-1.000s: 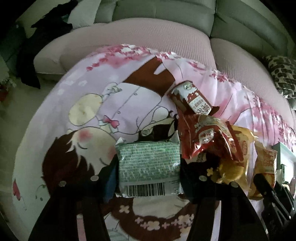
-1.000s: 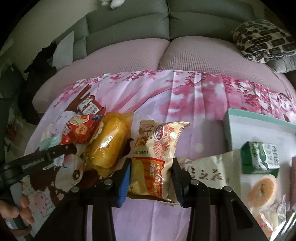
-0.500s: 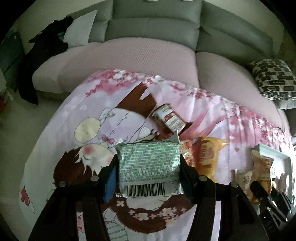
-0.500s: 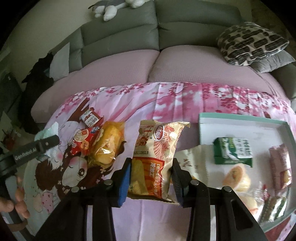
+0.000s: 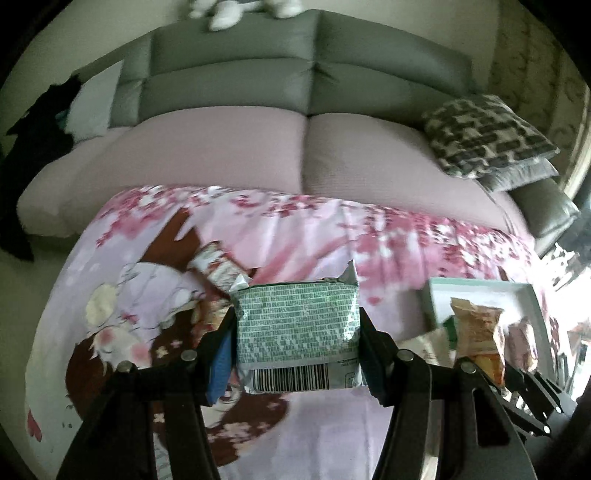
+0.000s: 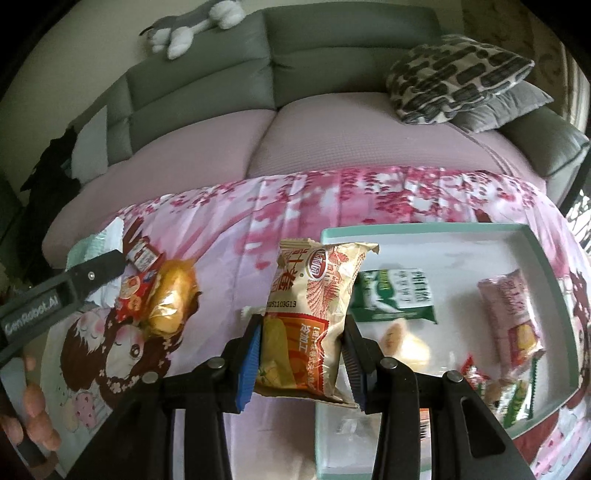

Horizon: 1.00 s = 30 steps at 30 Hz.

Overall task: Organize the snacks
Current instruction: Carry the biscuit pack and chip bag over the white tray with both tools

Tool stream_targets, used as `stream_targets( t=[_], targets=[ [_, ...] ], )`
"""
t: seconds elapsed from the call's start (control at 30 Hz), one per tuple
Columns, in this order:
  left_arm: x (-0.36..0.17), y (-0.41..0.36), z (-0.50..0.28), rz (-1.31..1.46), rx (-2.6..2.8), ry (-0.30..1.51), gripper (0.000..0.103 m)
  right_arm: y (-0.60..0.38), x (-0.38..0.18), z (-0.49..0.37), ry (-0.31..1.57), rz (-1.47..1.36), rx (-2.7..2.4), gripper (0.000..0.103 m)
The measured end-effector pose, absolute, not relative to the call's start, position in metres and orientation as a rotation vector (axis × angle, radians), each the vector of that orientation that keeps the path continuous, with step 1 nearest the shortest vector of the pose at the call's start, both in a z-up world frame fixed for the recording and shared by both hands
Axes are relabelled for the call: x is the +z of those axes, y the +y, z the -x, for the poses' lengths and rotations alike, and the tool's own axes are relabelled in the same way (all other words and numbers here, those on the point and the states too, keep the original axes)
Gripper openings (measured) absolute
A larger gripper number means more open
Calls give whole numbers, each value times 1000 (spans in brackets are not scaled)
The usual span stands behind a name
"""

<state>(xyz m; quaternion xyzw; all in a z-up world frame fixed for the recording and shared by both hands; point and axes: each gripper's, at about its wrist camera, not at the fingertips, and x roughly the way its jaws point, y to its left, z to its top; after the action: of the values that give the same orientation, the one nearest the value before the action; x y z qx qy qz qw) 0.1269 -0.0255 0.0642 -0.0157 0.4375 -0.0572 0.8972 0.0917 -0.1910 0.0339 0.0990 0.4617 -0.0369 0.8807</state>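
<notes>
My left gripper is shut on a green printed packet, held clear above the pink cartoon cloth. My right gripper is shut on a beige and orange snack packet, which hangs over the left edge of the white tray with a teal rim. In the tray lie a green carton, a pink packet, a round cake and small packets. On the cloth at the left lie a golden bun packet, a red packet and a small red-and-white packet.
A grey sofa with pink seat covers lies beyond the cloth. On it are a patterned cushion, a plush toy and dark clothes. A person's hand holds the left gripper at the far left.
Both grippers have risen and swung right toward the tray, each keeping its packet. The beige packet has gone from over the cloth to over the tray's left edge.
</notes>
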Motion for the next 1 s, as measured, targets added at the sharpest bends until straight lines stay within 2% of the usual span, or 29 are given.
stream_targets(
  t=[0.33,1.0],
  targets=[
    [72,-84,-118,-4,-281,898,61,-232,38,-86,959,-266,-159,44],
    [68,-151,-102,-136,-387,902,61,-335,45,-53,922,-406,-361,44]
  ],
)
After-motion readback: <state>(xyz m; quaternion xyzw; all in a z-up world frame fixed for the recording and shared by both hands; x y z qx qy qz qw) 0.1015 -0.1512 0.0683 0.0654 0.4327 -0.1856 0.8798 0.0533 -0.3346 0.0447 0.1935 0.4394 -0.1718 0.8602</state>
